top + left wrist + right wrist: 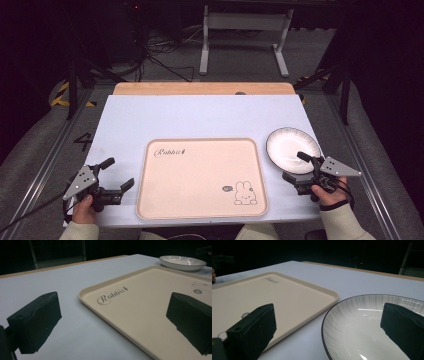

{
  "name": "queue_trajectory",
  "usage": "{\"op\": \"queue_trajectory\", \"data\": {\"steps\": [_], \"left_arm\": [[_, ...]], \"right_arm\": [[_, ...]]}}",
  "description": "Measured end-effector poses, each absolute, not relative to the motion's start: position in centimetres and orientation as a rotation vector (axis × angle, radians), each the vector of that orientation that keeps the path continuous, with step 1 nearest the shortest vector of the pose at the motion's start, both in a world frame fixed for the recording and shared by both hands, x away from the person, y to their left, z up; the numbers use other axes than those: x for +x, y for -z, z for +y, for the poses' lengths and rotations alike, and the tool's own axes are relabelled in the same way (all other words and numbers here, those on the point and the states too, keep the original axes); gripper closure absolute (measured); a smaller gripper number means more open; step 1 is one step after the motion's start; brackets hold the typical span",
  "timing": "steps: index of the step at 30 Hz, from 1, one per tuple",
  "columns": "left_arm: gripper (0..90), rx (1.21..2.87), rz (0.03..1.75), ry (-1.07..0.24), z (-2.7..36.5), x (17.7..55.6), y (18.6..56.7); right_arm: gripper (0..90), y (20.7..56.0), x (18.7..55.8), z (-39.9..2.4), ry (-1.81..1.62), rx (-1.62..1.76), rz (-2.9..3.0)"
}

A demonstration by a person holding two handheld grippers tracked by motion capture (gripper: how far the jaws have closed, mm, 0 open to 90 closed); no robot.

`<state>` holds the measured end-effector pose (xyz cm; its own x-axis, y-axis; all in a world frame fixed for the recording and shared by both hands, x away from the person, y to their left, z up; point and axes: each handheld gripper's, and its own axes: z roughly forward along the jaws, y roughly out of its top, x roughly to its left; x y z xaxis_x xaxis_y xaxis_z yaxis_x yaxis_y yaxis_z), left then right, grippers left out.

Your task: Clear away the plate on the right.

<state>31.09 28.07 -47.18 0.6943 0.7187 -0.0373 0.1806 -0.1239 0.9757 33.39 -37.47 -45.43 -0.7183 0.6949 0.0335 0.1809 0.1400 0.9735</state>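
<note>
My right gripper (298,166) hangs at the near rim of the shallow white ceramic plate with the thin black edge (292,147), which sits on the pale blue table cover (200,115) toward its right edge, just beside the right side of the beige plastic tray printed with a rabbit (200,175) but not on it. The jaws are spread wide with nothing between the pads; in the right gripper view they stand either side of the plate's rim, one toward the tray and one over the bowl. My left gripper (119,175) waits near the front left corner, just off the tray's left edge, likewise spread and empty. I judge this the approach to picking up the plate: next I must slide one jaw under the rim, pinch, then carry it onto the tray.
</note>
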Motion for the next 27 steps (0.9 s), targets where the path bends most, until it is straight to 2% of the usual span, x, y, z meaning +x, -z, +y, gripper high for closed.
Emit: {"op": "queue_trajectory", "data": {"steps": [15, 27], "left_arm": [[0.2, 1.667, 0.746, -0.535, 28.02, 31.11, 47.17], [0.2, 1.670, 0.748, -0.534, 28.05, 31.17, 47.16]], "right_arm": [[0.4, 45.44, 33.53, -37.61, -1.623, 0.850, 2.001], [4.9, 45.21, 33.49, -37.19, -1.585, 0.859, 2.057]]}}
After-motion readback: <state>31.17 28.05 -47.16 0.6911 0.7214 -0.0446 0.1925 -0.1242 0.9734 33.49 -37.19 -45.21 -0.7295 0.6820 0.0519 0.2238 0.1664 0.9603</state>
